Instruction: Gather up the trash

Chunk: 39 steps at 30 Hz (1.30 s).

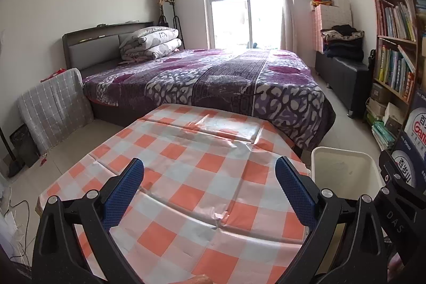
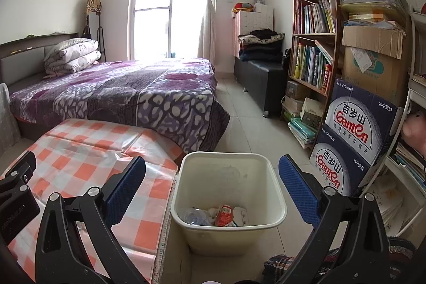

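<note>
You are in a bedroom with a large bed [image 1: 213, 81] under a purple patterned cover, a bright window [image 2: 165, 9] behind it and a full bookshelf [image 2: 314, 44] along the right wall. In front of the bed stands the tabletop [image 1: 191, 177] with its orange and white checked cloth, and as far as both views show, nothing lies on this cloth now; only folds and wrinkles are visible. Just beside its right edge, on the floor, stands the cream waste bin [image 2: 229, 228]. Inside it you can see the collected trash: a crushed clear bottle [image 2: 195, 216], an orange carton [image 2: 225, 214] and some white crumpled pieces [image 2: 241, 213] at the bottom. Your left claw [image 1: 210, 193] hangs over the tabletop with its blue pads wide apart and nothing between them. Your right claw [image 2: 213, 193] hangs over the bin, also wide open and holding nothing. I judge that the task is at its end or very near it, because the trash is in the bin and no more of it shows on the cloth. The near edge of the tabletop and the floor around it are partly hidden, so you may check there.
</note>
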{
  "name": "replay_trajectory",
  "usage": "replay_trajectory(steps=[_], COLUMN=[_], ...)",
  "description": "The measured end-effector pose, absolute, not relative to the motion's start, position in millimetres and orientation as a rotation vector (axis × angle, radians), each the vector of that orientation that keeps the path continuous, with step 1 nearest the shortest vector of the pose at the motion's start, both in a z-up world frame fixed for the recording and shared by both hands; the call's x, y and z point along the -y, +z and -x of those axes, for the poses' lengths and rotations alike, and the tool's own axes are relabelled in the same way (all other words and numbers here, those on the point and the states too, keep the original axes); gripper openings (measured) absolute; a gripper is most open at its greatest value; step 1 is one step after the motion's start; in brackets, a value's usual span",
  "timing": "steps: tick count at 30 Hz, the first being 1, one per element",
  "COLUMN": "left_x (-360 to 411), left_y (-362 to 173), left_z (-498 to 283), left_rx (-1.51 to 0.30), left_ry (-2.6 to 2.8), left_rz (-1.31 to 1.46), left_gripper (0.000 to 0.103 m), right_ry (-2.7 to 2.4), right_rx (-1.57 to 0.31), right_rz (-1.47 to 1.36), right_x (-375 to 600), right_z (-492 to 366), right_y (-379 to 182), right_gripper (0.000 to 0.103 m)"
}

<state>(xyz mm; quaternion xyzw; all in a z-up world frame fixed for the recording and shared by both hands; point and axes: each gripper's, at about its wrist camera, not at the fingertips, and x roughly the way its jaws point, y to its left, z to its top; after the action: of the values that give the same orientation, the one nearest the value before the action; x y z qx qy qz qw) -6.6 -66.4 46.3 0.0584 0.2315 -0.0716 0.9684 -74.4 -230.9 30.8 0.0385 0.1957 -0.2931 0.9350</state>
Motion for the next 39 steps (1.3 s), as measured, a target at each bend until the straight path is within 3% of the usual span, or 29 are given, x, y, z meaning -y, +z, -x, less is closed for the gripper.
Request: replay_trajectory(steps=[39], left_x=[77.0], left_y=[40.3], left_z=[4.5], left_rx=[-0.496], left_ry=[-0.163], left_rz=[-0.119], left_gripper=[0.096], right_ry=[-0.575], right_rx=[-0.423], right_rz=[-0.123], right_x=[240.8], right_z=[72.1], right_y=[25.6], right_gripper=[0.096])
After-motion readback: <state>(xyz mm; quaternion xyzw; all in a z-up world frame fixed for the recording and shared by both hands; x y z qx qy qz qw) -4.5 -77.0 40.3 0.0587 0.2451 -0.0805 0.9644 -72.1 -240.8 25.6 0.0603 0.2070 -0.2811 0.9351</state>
